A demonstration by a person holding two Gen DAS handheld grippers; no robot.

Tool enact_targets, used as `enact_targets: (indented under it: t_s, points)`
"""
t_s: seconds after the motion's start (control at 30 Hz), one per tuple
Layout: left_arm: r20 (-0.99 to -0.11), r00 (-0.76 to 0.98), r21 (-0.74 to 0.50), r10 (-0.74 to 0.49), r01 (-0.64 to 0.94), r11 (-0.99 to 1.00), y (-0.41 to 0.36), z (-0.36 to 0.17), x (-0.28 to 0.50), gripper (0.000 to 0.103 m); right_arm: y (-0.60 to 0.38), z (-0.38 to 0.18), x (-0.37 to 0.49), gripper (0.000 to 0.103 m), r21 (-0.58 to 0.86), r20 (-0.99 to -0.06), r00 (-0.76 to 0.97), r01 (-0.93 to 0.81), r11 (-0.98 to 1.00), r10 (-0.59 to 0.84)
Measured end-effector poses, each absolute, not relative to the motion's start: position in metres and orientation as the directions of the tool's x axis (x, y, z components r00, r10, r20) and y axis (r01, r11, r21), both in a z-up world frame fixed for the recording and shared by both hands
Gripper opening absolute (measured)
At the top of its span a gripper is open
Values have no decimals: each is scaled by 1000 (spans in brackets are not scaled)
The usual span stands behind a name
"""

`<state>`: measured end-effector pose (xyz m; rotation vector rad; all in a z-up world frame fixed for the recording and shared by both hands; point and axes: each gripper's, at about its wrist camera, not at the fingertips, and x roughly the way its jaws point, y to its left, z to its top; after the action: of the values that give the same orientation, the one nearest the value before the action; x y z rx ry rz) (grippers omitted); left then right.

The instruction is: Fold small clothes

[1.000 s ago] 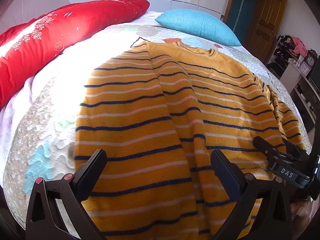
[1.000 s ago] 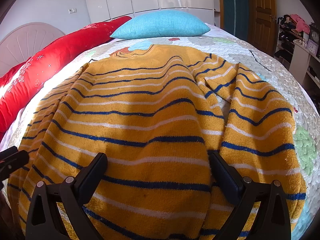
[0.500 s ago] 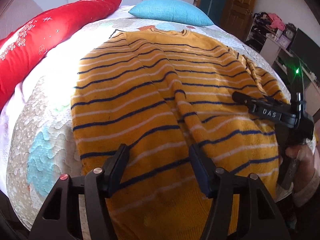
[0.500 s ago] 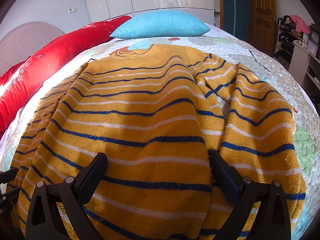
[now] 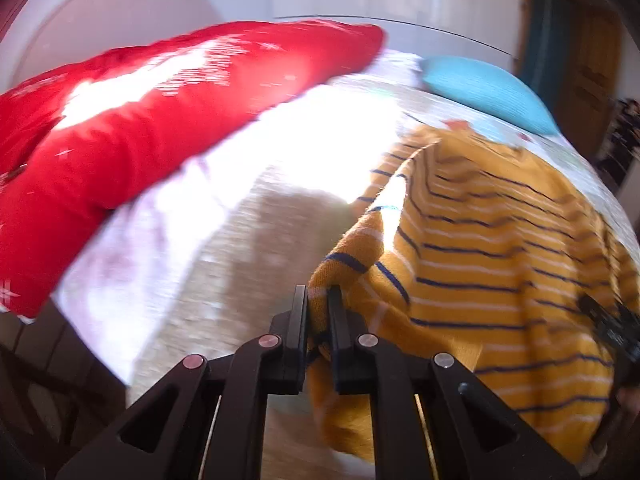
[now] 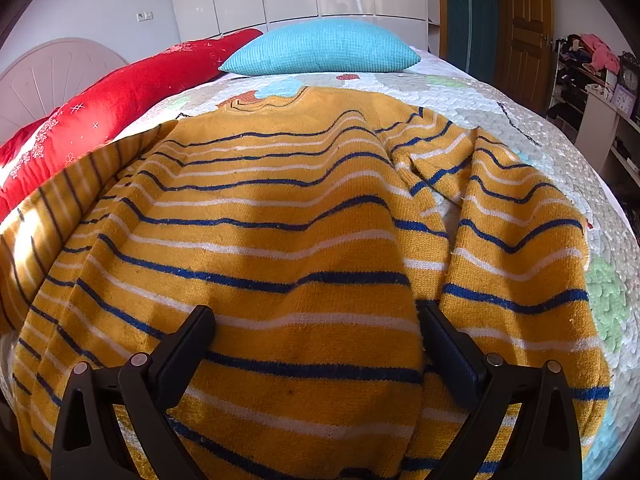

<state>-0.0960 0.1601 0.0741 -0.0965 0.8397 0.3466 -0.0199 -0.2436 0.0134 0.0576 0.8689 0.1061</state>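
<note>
Sweater edge is pinched in the left gripper; right gripper jaws spread; no readable writing.

The left hand-held gripper has just clamped shut (on cloth); the right hand-held gripper gapes wide.

The left-wrist view is smeared; the sweater's hem runs off the bottom edge, and the shelf clutter stays unreadable.
</note>
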Motion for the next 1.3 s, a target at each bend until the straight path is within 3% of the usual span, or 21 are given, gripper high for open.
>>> enact_targets:
  t_s: [0.1, 0.2, 0.27, 0.33, 0.6, 0.7, 0.83, 0.97, 1.07, 1.2, 1.3]
  points:
    - [-722, 511, 128, 466, -563, 817, 220, 80, -97, 11, -243, 13, -20, 102, 93, -759, 641, -69, 993, 116]
    - [-710, 511, 78, 485, -627, 775, 247, 88, -111, 16, -243, 13, -20, 102, 90, -760, 640, -69, 994, 113]
    - [-704, 546, 34, 454, -613, 789, 244, 90, -120, 48, -243, 13, -19, 102, 84, -761, 639, -68, 994, 108]
    - [-697, 586, 10, 413, -568, 823, 228, 89, -121, 59, -242, 13, -19, 102, 80, -763, 638, -68, 994, 105]
    - [-724, 664, 3, 189, -270, 963, 114, 74, -103, 66, -243, 14, -18, 102, 90, -765, 633, -75, 993, 117]
    - [-738, 666, -14, 109, -177, 984, 76, 72, -98, 66, -249, 29, -28, 91, 125, -759, 637, -64, 990, 137]
    - [-738, 674, -52, 33, -105, 993, 44, 73, -100, 75, -279, 64, -61, 90, 261, -670, 711, -44, 964, 214]
    - [-747, 665, -54, -7, -50, 997, 23, 69, -100, 76, -342, 82, -89, 90, 341, -613, 777, 95, 935, 145]
    - [-750, 661, -39, -14, -23, 999, 12, 65, -101, 76, -387, 75, -103, 85, 365, -650, 754, 202, 909, 93]
    - [-759, 650, -46, -42, 10, 999, 3, 61, -100, 76, -400, 56, -124, 77, 391, -704, 691, 187, 901, 161]
    - [-763, 644, -41, -47, 24, 999, -2, 60, -100, 76, -373, 59, -143, 75, 268, -710, 697, 138, 954, 98]
